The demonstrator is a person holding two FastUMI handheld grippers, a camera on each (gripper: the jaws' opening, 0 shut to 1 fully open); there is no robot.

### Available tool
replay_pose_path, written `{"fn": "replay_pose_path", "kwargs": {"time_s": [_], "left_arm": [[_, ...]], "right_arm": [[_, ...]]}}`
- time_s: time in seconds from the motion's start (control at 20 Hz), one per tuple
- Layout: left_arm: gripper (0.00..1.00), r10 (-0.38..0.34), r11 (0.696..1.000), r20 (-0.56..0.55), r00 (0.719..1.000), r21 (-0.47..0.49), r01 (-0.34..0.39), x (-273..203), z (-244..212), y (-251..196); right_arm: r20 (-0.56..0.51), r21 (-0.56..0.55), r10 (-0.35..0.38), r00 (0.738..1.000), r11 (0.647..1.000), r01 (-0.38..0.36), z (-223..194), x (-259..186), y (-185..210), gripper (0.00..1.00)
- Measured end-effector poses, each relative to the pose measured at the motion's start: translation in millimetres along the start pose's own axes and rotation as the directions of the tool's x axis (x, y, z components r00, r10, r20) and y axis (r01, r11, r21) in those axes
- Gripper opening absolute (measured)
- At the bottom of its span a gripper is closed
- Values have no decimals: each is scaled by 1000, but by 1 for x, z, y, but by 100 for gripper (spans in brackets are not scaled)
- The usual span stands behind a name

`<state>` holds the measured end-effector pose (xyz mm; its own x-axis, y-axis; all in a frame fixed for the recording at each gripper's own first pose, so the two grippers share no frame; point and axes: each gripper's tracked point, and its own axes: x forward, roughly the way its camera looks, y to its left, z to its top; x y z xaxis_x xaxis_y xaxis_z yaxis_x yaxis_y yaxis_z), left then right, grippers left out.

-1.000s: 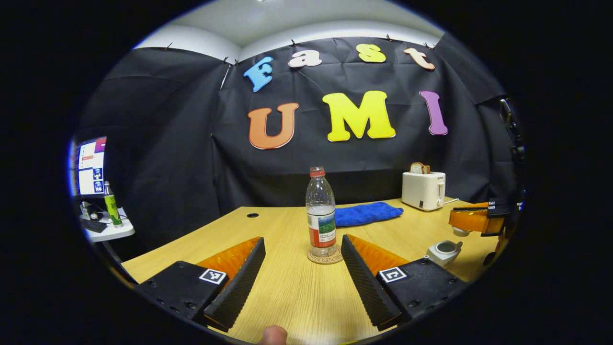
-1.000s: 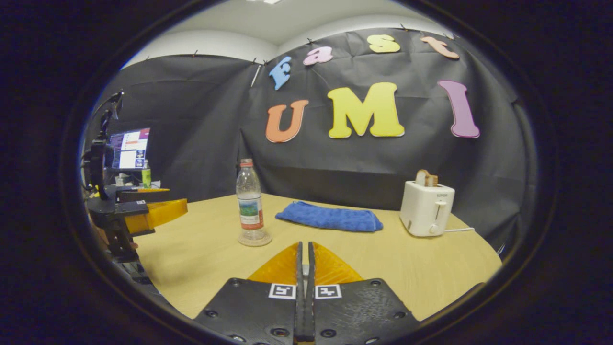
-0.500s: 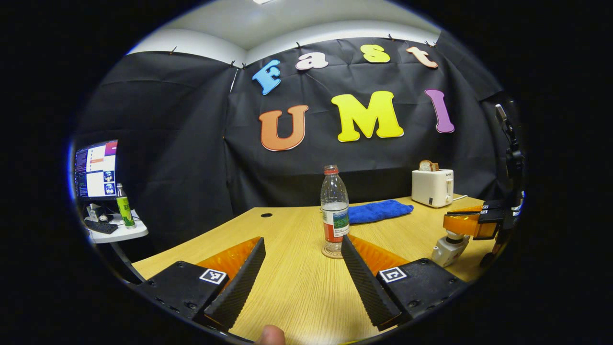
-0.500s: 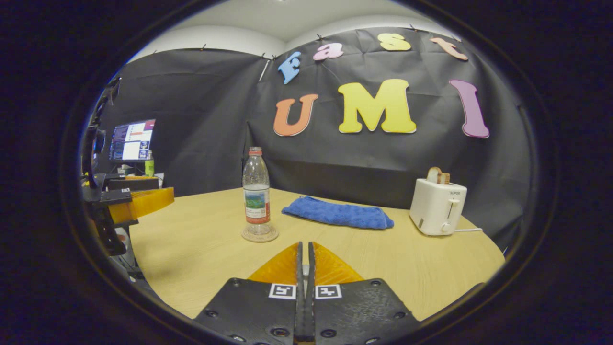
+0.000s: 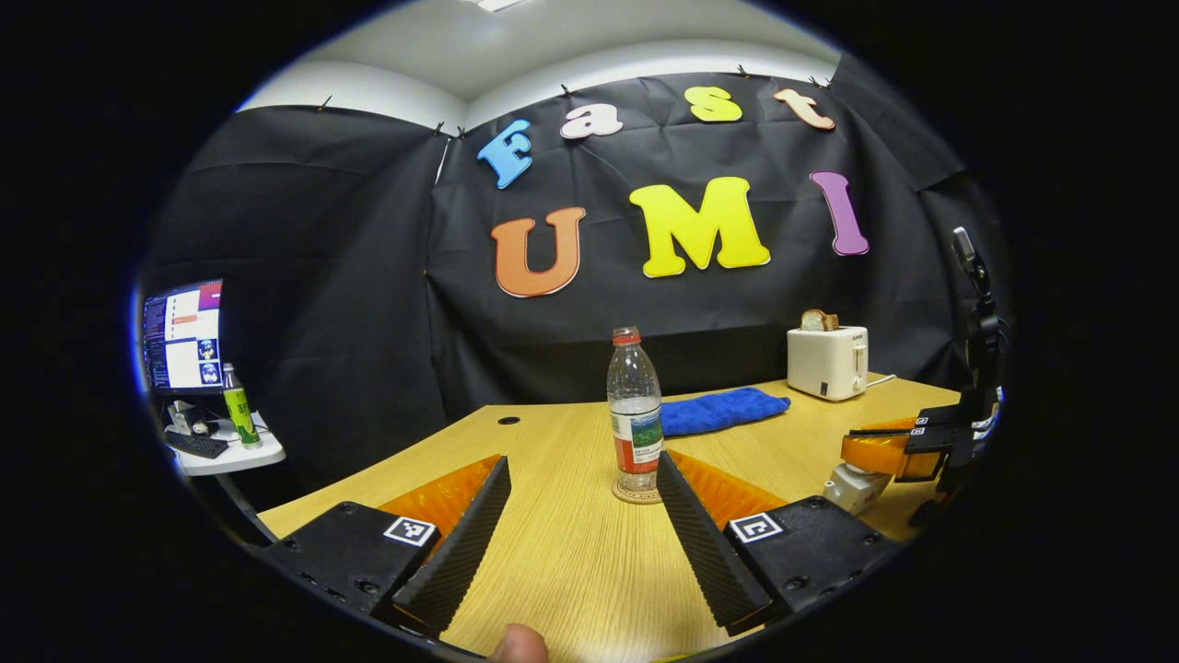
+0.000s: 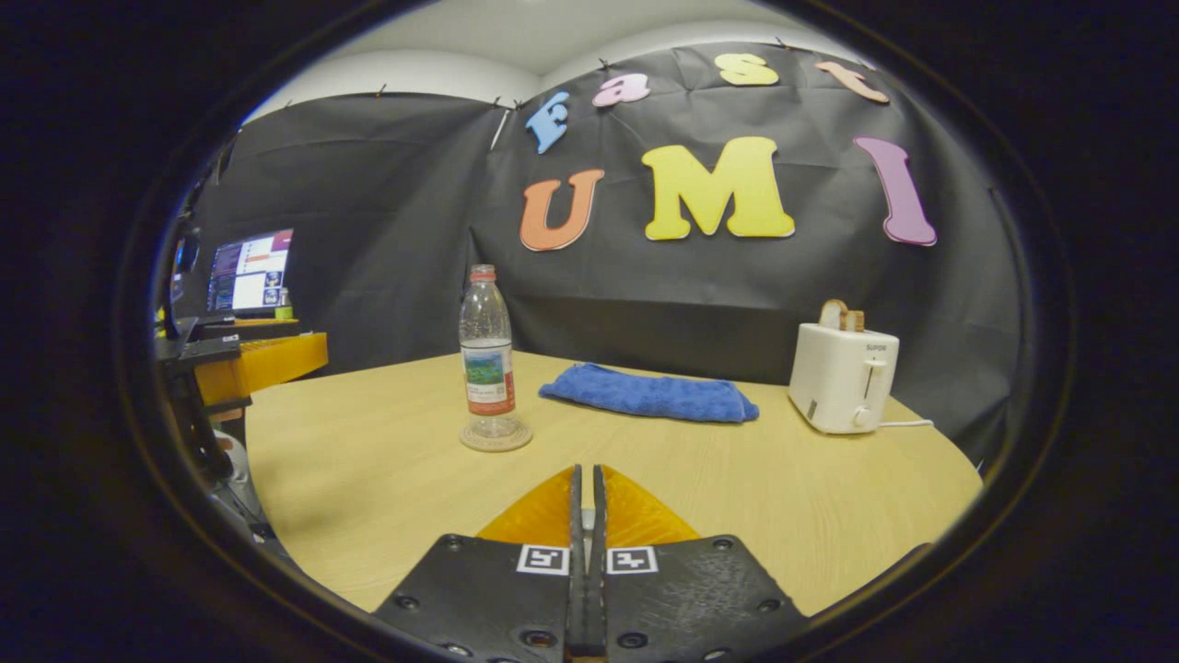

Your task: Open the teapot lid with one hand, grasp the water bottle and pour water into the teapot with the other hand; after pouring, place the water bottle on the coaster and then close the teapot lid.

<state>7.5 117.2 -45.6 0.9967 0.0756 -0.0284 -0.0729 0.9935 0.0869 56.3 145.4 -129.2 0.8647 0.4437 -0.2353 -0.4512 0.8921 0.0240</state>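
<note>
Where it rests, water bottle [image 5: 635, 410] upright on coaster [image 5: 636, 494]

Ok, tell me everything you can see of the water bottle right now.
The clear plastic water bottle has a red cap, a label band around its middle that is partly red, and a ribbed lower body. It stands upright, cap on, on a round light-coloured coaster on the wooden table, left of the folded blue cloth. It looks partly filled; the upper part is empty. Nothing else touches it: in the left gripper view it stands ahead of the open fingers, apart from them.
</note>
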Motion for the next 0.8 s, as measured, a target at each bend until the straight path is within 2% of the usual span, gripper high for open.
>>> {"fn": "replay_pose_path", "kwargs": {"time_s": [0.25,0.3,0.35,0.4,0.5,0.6,0.8], "left_arm": [[99,-23,1000,8,1000,21,22,-2,7,-13],[99,-27,999,9,1000,23,27,-3,10,-16],[99,-32,999,13,999,20,31,-4,12,-19],[99,-41,999,18,999,13,41,-5,16,-25],[99,-68,998,36,997,-4,68,-8,27,-40],[99,-90,996,57,994,-23,92,-10,38,-56],[99,-170,981,71,983,-84,176,-15,50,-99]], "right_arm": [[20,-11,-13,1000,1000,13,11,-8,1,12],[33,-14,-24,999,1000,24,17,-13,-1,34],[50,-16,-37,998,999,38,23,-16,-4,42],[68,-15,-58,996,998,59,31,-21,-9,62],[99,1,-112,989,994,113,44,-37,-22,88],[143,30,-209,967,978,207,61,-60,-45,96],[196,69,-387,901,922,381,82,-111,-90,95]]}}
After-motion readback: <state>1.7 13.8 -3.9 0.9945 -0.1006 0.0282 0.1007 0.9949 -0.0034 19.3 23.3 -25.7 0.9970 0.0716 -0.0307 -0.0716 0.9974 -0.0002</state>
